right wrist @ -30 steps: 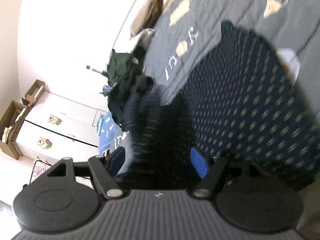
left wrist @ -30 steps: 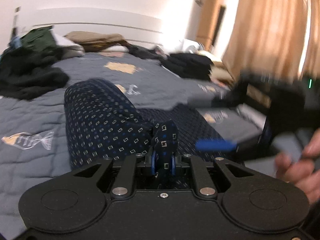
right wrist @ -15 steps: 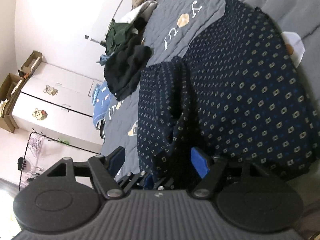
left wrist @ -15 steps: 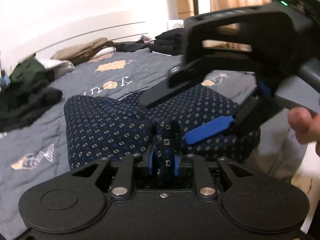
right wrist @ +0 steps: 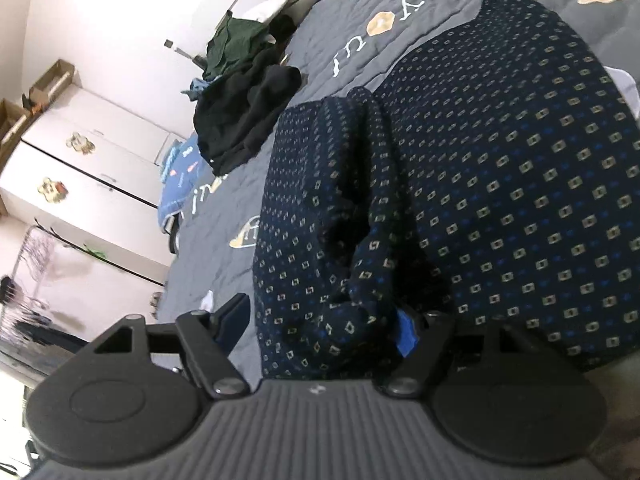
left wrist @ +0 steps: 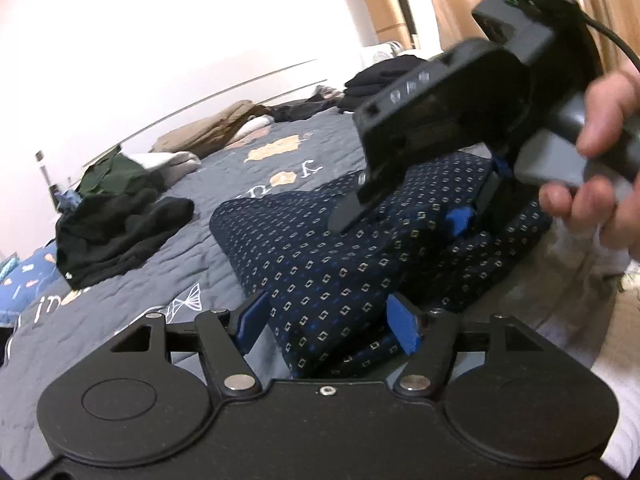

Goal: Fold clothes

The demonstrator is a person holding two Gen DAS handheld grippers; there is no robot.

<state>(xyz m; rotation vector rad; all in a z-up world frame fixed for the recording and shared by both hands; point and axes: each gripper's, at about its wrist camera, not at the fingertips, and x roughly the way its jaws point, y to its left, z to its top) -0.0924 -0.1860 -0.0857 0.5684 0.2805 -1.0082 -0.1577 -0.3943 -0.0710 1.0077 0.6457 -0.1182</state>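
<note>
Left wrist view: your left gripper (left wrist: 328,322) stood open astride the patterned garment (left wrist: 340,248) near the bed (left wrist: 120,292) edge. Right wrist view: your right gripper (right wrist: 320,320) stood open, fabric (right wrist: 500,160) bunched between its fingers.

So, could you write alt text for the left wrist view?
The open left tongs straddle a folded navy patterned garment on a grey quilted bed. A hand holds the right tongs above it; dark clothes lie behind.
</note>
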